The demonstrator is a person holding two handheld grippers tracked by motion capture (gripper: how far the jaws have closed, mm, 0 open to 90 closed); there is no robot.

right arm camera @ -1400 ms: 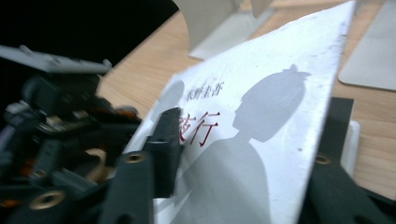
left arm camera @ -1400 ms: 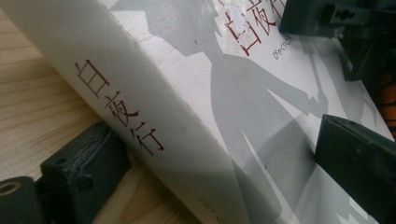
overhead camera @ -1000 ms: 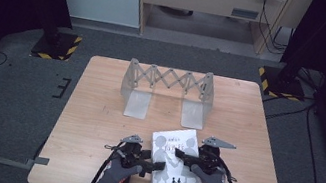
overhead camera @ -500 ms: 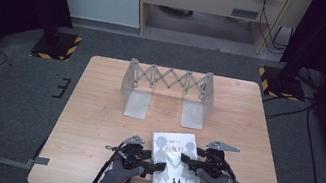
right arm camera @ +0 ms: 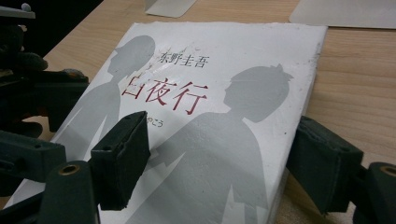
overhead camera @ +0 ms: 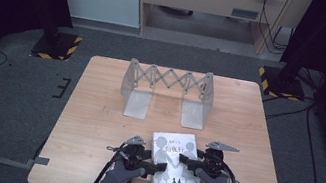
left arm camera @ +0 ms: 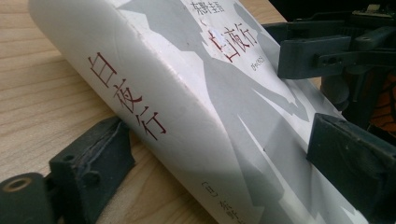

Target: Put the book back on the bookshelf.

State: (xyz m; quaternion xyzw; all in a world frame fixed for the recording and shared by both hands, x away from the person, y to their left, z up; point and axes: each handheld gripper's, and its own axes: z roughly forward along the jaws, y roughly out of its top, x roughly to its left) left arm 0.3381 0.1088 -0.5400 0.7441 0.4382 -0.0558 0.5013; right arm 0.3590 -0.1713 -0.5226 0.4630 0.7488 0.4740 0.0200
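A white book (overhead camera: 173, 167) is seen lying flat at the near edge of the wooden table (overhead camera: 96, 110), cover up, well apart from the grey folding book rack (overhead camera: 167, 90) standing toward the far side. The left gripper (overhead camera: 150, 164) is set at the book's spine side; in the left gripper view the jaws are spread, one low on the table by the spine (left arm camera: 154, 116), the other over the cover, not yet clamped. The right gripper (overhead camera: 189, 161) is placed at the opposite long edge, jaws likewise apart, one above the cover and one out beyond the page edge on the table side, as the right gripper view shows around the book (right arm camera: 210, 107). Step judged: grasp approach, both claws straddling the book, no closure yet. Next move is judged to call for the lower jaws to be slid under the edges, the jaws closed evenly on both sides, then the book lifted level and carried toward the rack. An uneven squeeze may tilt or slip the glossy cover.
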